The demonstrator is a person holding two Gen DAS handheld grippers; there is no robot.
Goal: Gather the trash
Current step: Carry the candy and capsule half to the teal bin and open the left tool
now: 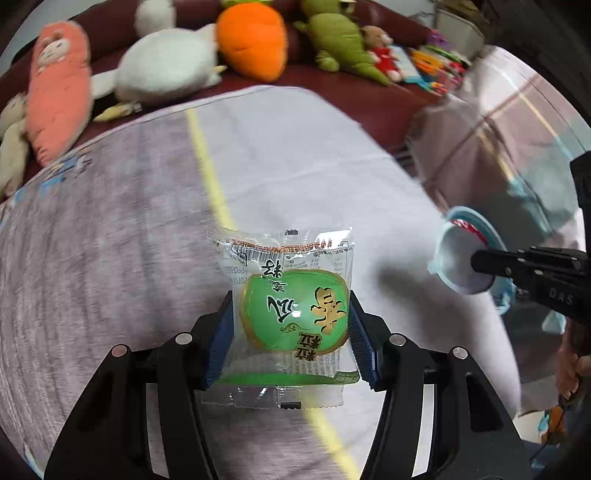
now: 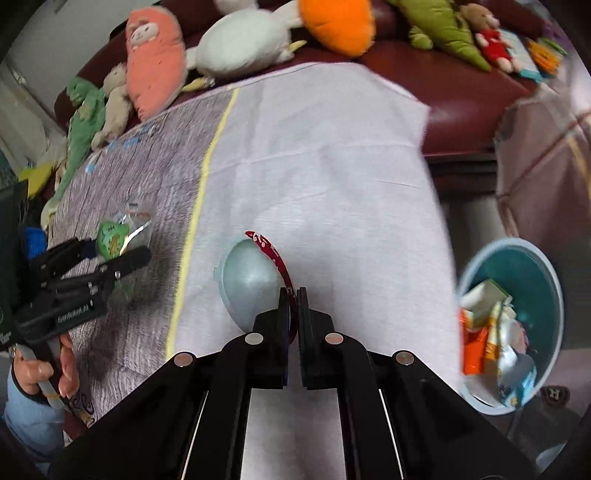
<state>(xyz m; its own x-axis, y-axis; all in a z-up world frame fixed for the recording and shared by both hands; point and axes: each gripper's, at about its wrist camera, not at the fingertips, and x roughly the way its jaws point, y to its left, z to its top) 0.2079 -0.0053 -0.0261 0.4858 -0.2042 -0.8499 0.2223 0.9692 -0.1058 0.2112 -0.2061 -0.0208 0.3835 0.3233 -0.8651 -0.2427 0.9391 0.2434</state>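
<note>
The left gripper (image 1: 291, 328) has its blue pads (image 1: 221, 332) pressed against both sides of a clear snack packet (image 1: 291, 306) with a green label, pinching it above the grey part of the tablecloth (image 1: 110, 240), just left of the yellow stripe (image 1: 207, 162) that runs down the cloth. From the other camera the same packet (image 2: 112, 240) shows at the tips of that gripper (image 2: 110, 251), held off the cloth with a shadow under it.

The right gripper (image 2: 293, 295) has its fingers nearly together, clamped on the red-printed foil lid (image 2: 275, 258) of a pale blue cup (image 2: 247, 280). The cup lies on its side in the grip, over the white part of the cloth, right of the yellow stripe. In the left view the cup (image 1: 458, 262) and the black fingers (image 1: 491, 264) holding it sit off to the right of the packet.

Further right of the stripe, past the cloth's edge and lower down, stands a blue bin (image 2: 546, 266) with wrappers and cartons (image 2: 495, 332) in it. Behind the cloth, plush toys line a dark red sofa (image 2: 461, 110): an orange carrot (image 2: 336, 22), a pink one (image 2: 155, 55), a white one (image 2: 240, 44).
</note>
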